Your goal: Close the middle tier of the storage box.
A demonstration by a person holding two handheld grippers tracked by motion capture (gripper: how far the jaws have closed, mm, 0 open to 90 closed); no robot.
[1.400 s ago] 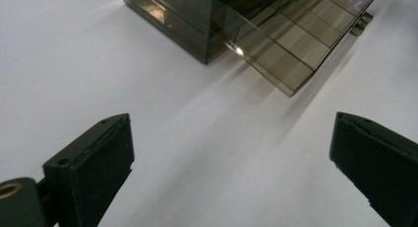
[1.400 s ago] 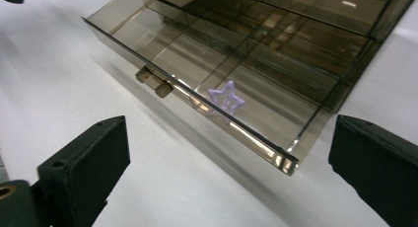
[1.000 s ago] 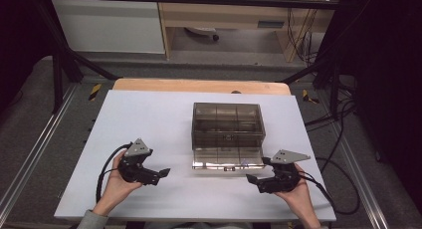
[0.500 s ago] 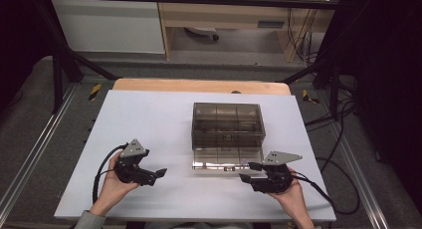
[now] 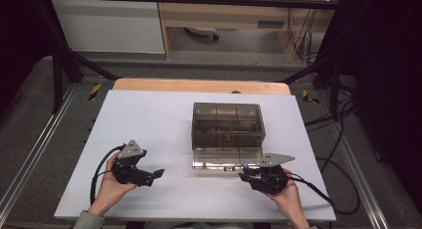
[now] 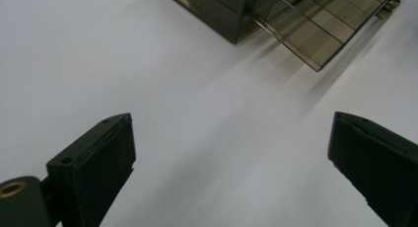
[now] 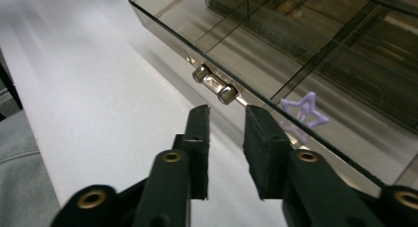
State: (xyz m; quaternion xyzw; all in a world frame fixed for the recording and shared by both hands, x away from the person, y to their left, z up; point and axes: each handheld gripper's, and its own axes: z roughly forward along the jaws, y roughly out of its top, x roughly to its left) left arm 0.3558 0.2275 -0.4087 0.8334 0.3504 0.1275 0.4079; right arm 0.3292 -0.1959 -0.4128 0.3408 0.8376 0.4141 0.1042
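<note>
**Drawer part-open; right gripper lining up on the handle**

Progress: a smoked clear box (image 5: 227, 131) sits mid-table (image 5: 149, 119), its lowest drawer (image 5: 226, 162) pulled a little way out toward the person. The upper compartments look flush with the front. Judging by the layout, the drawer is the work in hand; whether it is to go further out or back in, I cannot tell from here. No grip is made yet, so the main move is left to do.

Right gripper (image 7: 226, 119): jaws have just been closing and now stand narrowly apart, with a small gap between the pads. They point at the metal handle (image 7: 214, 85) on the drawer front, just short of it. Nothing sits between the pads; no contact visible. A purple star (image 7: 304, 111) shows through the clear plastic just beside the right pad. In the high view this gripper (image 5: 247, 175) is near the drawer's front right corner.

Left gripper (image 6: 231, 153): jaws wide apart, empty, over bare table, well clear of the box. In the high view it (image 5: 157, 173) rests at the left, idle.

Next, as I judge: a small advance onto the handle, then clamp.
</note>
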